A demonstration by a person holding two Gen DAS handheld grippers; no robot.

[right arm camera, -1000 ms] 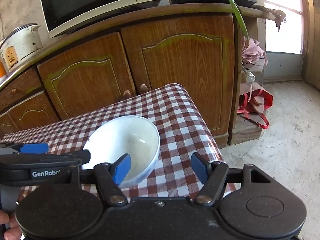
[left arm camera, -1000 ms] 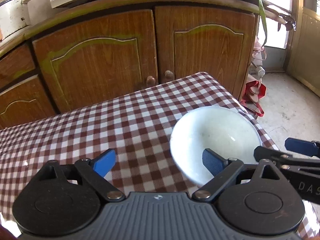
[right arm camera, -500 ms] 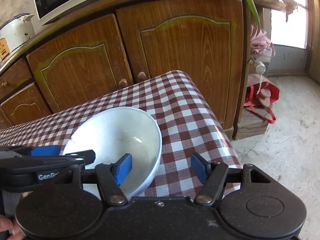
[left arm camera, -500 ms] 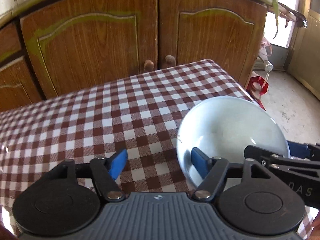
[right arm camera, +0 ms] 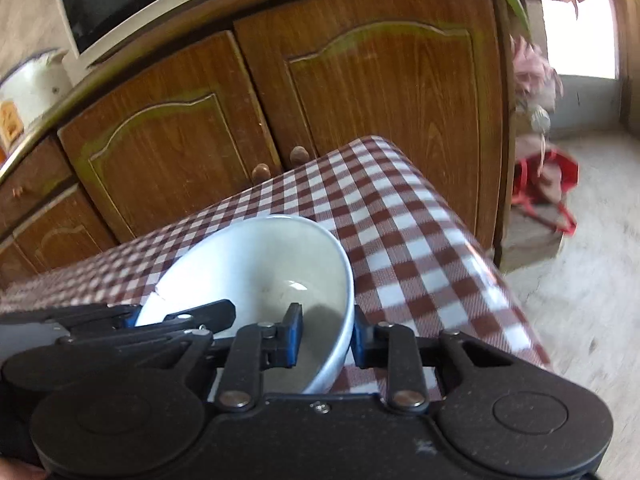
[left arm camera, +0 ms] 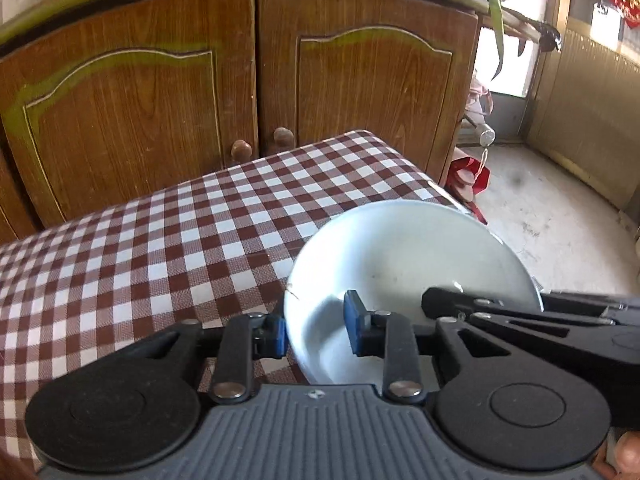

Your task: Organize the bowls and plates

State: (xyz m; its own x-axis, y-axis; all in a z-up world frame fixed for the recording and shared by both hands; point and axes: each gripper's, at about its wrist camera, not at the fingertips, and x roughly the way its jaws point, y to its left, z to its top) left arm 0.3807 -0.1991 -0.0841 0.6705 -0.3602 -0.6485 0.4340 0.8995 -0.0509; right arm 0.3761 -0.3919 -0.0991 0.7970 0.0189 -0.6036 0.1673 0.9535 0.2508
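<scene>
Left tool [left arm camera: 315,326] clamped on the near-left rim of the white bowl [left arm camera: 404,264], one pad inside, one outside. Right tool [right arm camera: 325,336] closing on the opposite rim, pads straddling the wall. Bowl sits on the checkered worktop [left arm camera: 180,240] near its corner; possibly tilted, view blurred.

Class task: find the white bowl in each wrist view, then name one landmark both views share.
Left wrist view: bowl lower right of centre, its left wall between the left gripper's pads.
Right wrist view: bowl lower left of centre, right wall between the right gripper's pads.
Shared landmark: the two round cupboard knobs.
</scene>
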